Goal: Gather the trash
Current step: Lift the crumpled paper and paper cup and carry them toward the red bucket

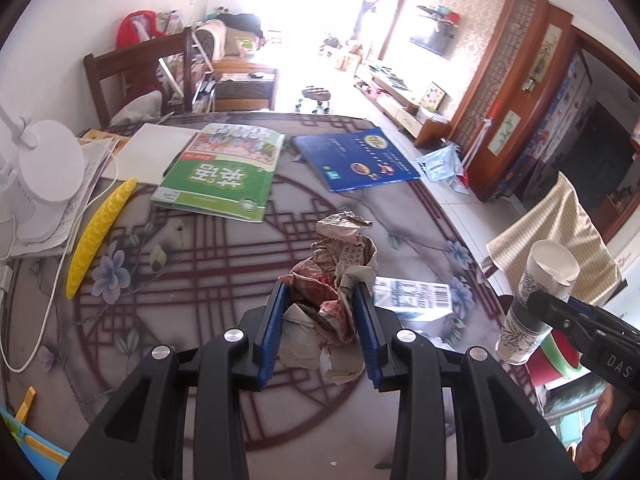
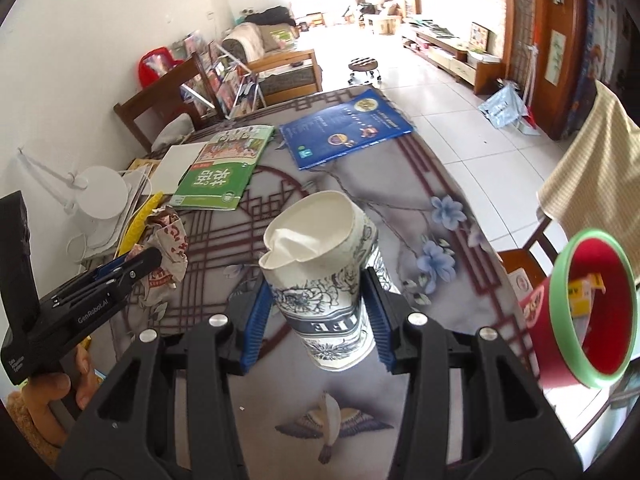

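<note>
We hold crumpled newspaper (image 1: 340,276) clamped in left gripper (image 1: 320,320), dented paper cup (image 2: 324,280) in right gripper (image 2: 320,320); red bin (image 2: 592,312) at 3 o'clock, presumably their destination.

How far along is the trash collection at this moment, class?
Done: something yellow already lies inside the red bin. In hand: the left gripper clamps crumpled newspaper; the right gripper clamps a dented paper cup, neither dropped yet. Left: a small carton on the table.
</note>
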A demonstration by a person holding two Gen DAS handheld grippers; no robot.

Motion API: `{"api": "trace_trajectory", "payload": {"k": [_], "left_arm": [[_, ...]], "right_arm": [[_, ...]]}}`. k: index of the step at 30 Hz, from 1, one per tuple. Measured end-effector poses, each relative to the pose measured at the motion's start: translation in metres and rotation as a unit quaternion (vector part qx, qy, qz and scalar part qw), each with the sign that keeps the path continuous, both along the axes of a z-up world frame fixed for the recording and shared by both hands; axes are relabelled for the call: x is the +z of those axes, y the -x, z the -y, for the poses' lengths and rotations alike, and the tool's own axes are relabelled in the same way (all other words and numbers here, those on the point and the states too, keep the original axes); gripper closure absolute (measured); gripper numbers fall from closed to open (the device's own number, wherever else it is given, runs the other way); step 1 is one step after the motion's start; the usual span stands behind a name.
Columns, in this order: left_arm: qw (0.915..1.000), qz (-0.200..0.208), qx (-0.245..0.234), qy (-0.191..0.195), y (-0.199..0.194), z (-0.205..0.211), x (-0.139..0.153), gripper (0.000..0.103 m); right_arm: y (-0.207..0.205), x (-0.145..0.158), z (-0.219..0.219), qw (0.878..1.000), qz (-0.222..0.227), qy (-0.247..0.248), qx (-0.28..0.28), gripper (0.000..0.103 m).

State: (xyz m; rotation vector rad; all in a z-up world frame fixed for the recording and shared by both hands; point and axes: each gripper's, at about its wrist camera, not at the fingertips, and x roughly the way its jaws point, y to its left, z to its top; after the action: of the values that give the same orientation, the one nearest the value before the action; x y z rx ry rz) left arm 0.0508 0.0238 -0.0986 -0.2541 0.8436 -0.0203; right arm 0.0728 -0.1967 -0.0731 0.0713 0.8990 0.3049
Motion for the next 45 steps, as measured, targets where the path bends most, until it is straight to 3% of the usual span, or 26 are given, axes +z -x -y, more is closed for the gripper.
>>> {"api": "trace_trajectory", "payload": {"k": [16, 45], "left_arm": [[0.9992, 0.005, -0.037, -0.013, 0.018, 0.034, 0.009, 0.070], [0.9963, -0.003, -0.077, -0.038, 0.014, 0.109, 0.012, 0.069]], "right_arm": [[0.024, -0.003, 0.030, 0.999, -0.002, -0.013, -0.035, 0.059], [0.032, -0.004, 0.098, 0.998, -0.009, -0.030, -0.062, 0.059]]}}
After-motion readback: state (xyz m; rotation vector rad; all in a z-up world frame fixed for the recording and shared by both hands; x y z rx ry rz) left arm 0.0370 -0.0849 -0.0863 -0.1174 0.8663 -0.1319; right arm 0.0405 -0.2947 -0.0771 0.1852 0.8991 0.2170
